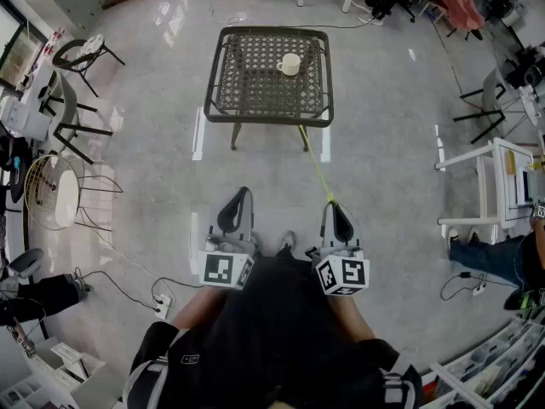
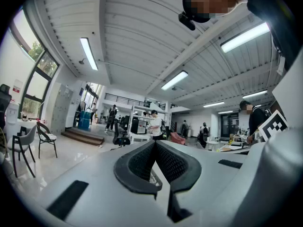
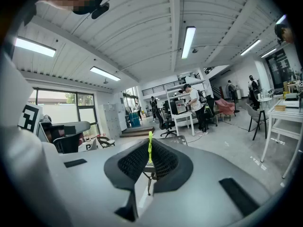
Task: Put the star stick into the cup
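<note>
Held star stick (image 1: 315,164); cup (image 1: 289,64) well apart.
Jaws: right gripper (image 1: 332,204) clamps the stick; left gripper (image 1: 244,192) closed, empty.

A glossy pale grey floor (image 1: 153,160) spreads around a dark square woven-mesh counter (image 1: 255,92) far ahead. Black-framed chairs (image 1: 68,102) stand left, a white desk (image 1: 496,181) right, long ceiling tube lights (image 2: 89,53) overhead.
</note>
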